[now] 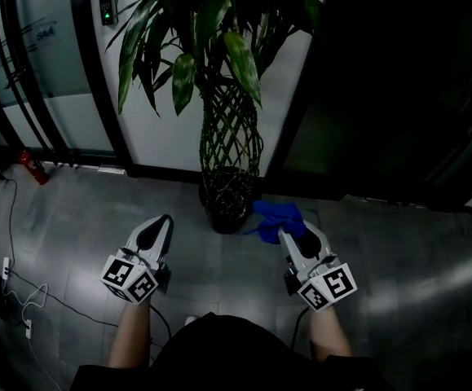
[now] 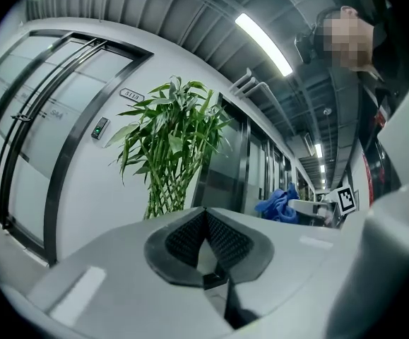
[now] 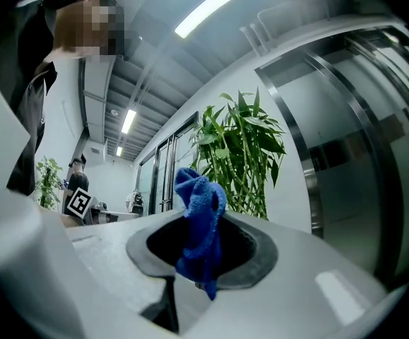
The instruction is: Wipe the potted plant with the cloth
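Head view: we find the plant point(image 1: 219, 55) on the floor point(image 1: 399, 292) against the wall, ahead of and between both grippers, its braided stem upright. The right gripper point(image 1: 297, 241) carries the blue cloth point(image 1: 278, 217) just beside the pot point(image 1: 227, 210). The left gripper point(image 1: 162, 225) sits a little farther off.

Left gripper view: we see the jaws pressed together with nothing between them. The plant stands ahead and slightly left.

Right gripper view: the jaws clamp the cloth, which bunches up above them. The leaves lie ahead and higher, slightly right. We judge the right gripper must rise toward the foliage.
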Tool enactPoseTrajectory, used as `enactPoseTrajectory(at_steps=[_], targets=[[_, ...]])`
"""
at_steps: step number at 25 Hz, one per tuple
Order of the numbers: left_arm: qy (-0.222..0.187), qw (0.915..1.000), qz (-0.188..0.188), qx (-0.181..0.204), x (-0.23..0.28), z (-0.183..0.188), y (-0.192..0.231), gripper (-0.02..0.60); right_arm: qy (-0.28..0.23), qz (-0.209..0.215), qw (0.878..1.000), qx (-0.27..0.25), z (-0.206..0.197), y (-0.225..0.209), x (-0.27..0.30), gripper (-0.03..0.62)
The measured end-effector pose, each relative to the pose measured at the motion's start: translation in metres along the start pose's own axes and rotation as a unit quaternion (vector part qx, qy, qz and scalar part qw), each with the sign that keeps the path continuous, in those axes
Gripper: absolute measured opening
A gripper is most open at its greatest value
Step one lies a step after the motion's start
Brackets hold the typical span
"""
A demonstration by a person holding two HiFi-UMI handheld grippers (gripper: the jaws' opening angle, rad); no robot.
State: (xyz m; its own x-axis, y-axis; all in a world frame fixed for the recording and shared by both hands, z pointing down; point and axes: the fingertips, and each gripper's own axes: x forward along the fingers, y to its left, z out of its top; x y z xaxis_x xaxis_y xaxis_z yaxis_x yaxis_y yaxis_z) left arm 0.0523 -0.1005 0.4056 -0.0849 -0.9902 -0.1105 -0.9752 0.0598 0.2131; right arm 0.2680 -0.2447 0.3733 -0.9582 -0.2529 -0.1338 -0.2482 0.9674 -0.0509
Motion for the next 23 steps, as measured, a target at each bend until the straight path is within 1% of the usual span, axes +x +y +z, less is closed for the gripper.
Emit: enactPoseTrajectory(at_steps=[3, 7, 15, 23], targets=[[0.004, 1.0000, -0.003, -0.001, 0.000, -0.005, -0.010, 0.006, 0.004, -0.001, 1.000, 0.003, -0.005, -0.001, -0.008, 0.109], [0.010, 0.9998, -0.014, 0.010, -0.004, -0.010, -0.019, 0.006, 0.009, -0.003, 1.000, 0.009, -0.009, 0.000, -0.014, 0.109], [0.014, 0.9999, -0.003, 0.005, -0.011, -0.004, -0.016, 0.006, 0.012, -0.001, 1.000, 0.015, -0.013, 0.004, -0.011, 0.109], [0.017, 0.9998, -0.009, 0.000, -0.017, -0.010, -0.021, 0.006, 0.011, -0.002, 1.000, 0.013, -0.013, 0.011, -0.017, 0.109]])
